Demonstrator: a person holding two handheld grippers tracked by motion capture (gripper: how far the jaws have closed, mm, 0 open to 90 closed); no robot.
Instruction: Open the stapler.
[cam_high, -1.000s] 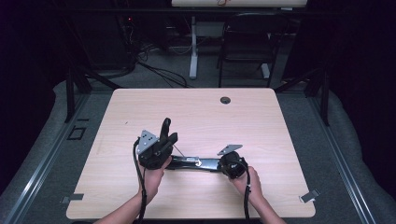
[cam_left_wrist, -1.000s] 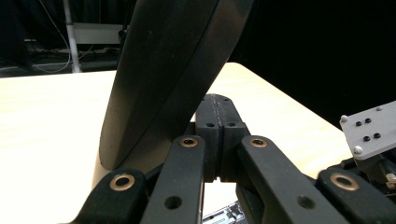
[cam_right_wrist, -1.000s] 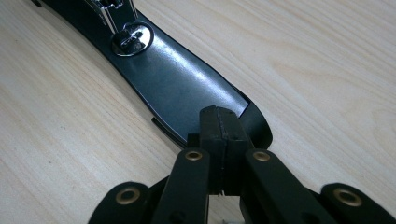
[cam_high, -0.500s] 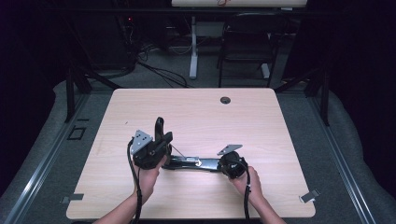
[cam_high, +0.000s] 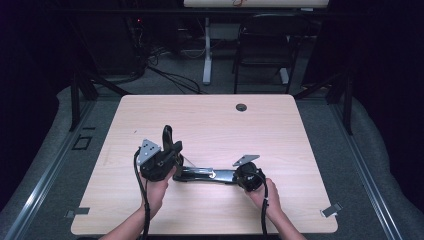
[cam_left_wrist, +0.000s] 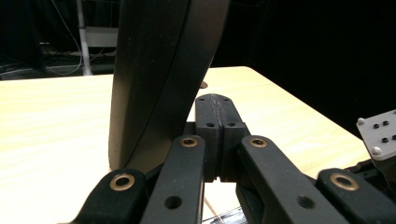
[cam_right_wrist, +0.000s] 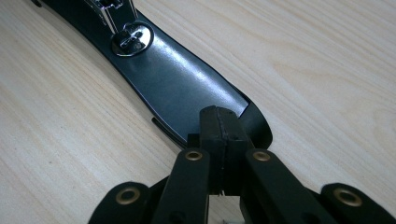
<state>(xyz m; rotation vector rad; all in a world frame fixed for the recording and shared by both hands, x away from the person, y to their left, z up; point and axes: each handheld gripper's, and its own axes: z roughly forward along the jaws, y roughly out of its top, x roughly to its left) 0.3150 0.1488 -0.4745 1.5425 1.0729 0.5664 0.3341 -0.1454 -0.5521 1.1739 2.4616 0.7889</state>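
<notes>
A light wooden table (cam_high: 210, 120) with rounded corners stood on grey floor. A small dark round grommet (cam_high: 241, 107) sat in its top near the twelve o'clock edge. Toward six o'clock, a long black stapler (cam_high: 202, 174) lay flat on the wood, its length running from nine to three o'clock.

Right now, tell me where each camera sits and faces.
High view: above the person's side, facing forward and down at the table; both hands show.
Left gripper view: on the left gripper, facing across the table, black strap upright.
Right gripper view: on the right gripper, facing down at the strap.
All share the strap.
</notes>
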